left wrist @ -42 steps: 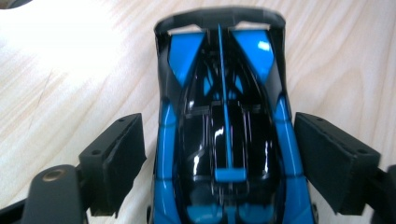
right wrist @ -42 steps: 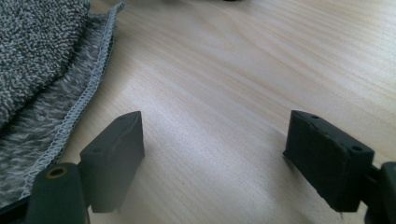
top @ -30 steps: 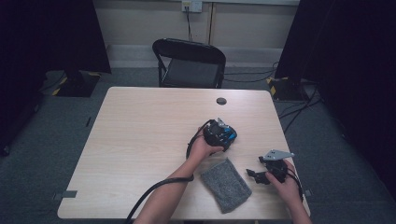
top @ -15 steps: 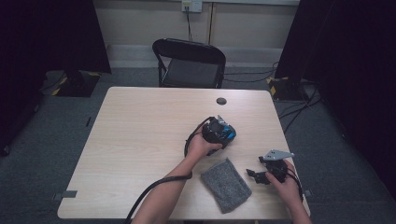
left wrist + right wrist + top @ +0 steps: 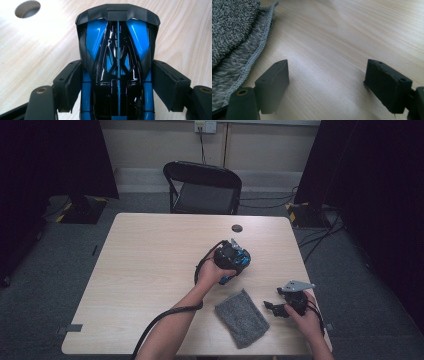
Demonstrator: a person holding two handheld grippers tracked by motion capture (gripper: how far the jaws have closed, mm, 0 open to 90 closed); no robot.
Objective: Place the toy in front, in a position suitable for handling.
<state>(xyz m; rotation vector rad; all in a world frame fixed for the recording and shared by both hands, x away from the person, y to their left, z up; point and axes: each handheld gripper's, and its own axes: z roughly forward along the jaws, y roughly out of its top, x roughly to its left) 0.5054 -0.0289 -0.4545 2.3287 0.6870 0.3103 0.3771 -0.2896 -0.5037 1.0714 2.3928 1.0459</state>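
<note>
Since a second ago my left gripper (image 5: 234, 262) has come up slightly off the table (image 5: 150, 270) with the blue and black toy car (image 5: 117, 67), and its jaws have just been closing, with the car's body between them. In the left gripper view the car's glossy shell sits lengthwise between the two pads: the left pad looks pressed against its flank, while the right pad seems to stand just off the bodywork, so I judge the grip as snug but not crushing. The car is near the middle of the table's right half, above the wood, with the round cable hole (image 5: 27, 8) off past its nose. My right gripper (image 5: 280, 309) has not shifted; it rests near the front right edge with its jaws spread wide and nothing between them, bare tabletop showing in the right gripper view. The grey cloth (image 5: 241, 317) lies flat just beside it, its stitched edge (image 5: 259, 50) close to my left-hand jaw there. To do this well, I'd hold the car level and keep the squeeze on its flanks rather than the slick curved roof, where it could squirt out. I'd then bring it over toward the cloth slowly and pinch the cloth by that stitched edge.
</note>
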